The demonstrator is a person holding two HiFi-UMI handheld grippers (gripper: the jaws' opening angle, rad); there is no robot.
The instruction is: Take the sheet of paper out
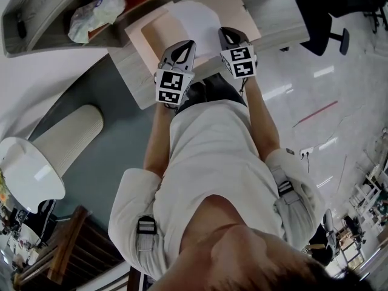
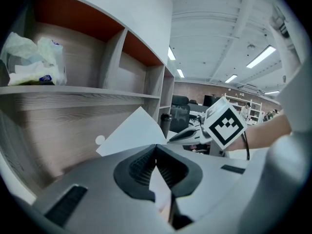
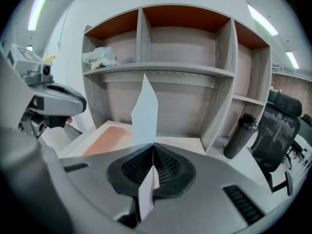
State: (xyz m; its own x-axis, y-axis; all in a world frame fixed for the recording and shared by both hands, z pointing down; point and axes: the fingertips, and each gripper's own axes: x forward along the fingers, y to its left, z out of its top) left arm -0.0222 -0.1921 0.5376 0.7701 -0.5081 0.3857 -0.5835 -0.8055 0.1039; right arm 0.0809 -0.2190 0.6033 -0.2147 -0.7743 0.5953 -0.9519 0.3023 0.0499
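- Two grippers pinch the sheet of paper (image 1: 195, 18): your left gripper (image 2: 156, 161) has its jaws pressed together on one edge, and your right gripper (image 3: 153, 165) is clamped on another.
- You hold the sheet over the peach mat (image 1: 151, 36) on the desk (whether it touches the mat, no view settles).
- Behind it stands the shelf unit (image 3: 161, 68), with a crumpled bag (image 1: 97, 14) on one shelf and a dark bottle (image 3: 239, 130) near its right end.

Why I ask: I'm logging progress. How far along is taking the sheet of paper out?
Done: the left gripper and right gripper are each shut on the sheet of paper. In hand: the sheet is raised above the peach tray on the desk. Left: carry it clear of the tray; whether its far edge is already free I cannot tell.
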